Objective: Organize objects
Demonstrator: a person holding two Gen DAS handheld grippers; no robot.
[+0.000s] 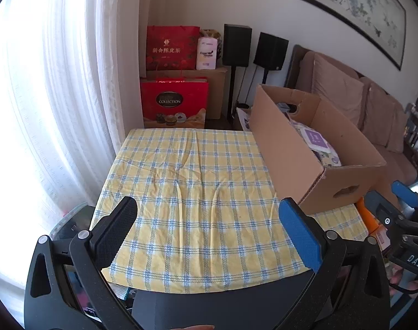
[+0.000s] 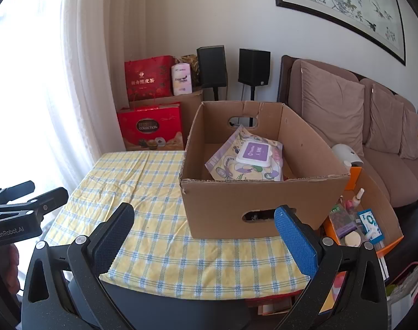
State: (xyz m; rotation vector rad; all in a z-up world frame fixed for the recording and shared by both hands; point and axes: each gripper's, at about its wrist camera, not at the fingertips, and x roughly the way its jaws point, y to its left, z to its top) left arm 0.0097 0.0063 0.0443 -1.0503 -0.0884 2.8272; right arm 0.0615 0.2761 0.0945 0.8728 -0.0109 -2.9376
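Both grippers hang over the near edge of the table (image 1: pixel 181 181), jaws wide and holding nothing: my left gripper (image 1: pixel 209 233) over bare checked cloth, my right gripper (image 2: pixel 206 236) facing the box (image 2: pixel 263 203). That box sits on the table's right half, and a wipes pack (image 2: pixel 250 156) already lies inside it.

What remains to sort is, I judge, in the orange tray (image 2: pixel 393 240) just right of the box, lower than the tabletop. To do this well I would swing the right gripper over that tray, pick one small item, close squarely across it, lift clear of the box wall and lower it beside the pack, not drop it.

My right view alone shows the tray's contents: small bottles and a blue-and-white packet (image 2: pixel 371 224), though they are too small to name surely. My left view gives only the box's long side, a sliver of the pack, and the right gripper at the frame's edge.
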